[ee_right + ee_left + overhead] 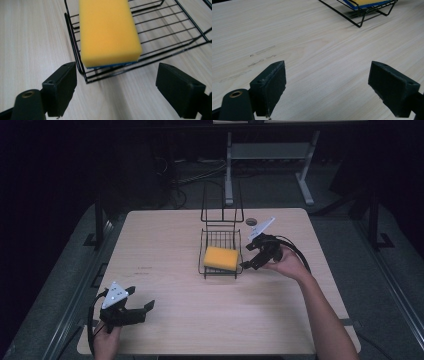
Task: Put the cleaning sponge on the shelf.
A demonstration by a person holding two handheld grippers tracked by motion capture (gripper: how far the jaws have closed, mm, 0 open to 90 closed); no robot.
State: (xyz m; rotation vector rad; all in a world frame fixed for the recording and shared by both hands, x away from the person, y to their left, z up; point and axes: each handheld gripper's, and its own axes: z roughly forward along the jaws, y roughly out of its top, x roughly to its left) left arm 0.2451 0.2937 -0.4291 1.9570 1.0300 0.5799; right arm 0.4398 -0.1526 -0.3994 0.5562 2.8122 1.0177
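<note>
Right claw (116,92) gapes wide, empty, facing the yellow sponge (107,32), which lies lengthwise away in the wire rack (175,32).

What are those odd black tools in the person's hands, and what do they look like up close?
Handheld grippers. The left gripper and right gripper are black, each with two blocky flat-faced jaws, a grey three-cornered plate on top and a trailing black cable. Forearms are bare, with no sleeves.

Pale wooden table (165,245), faintly smudged (262,51) toward the left edge. Small dark disc (251,221) near the far edge. Beyond, grey stand (270,151) and cables (200,172) on the floor.
</note>
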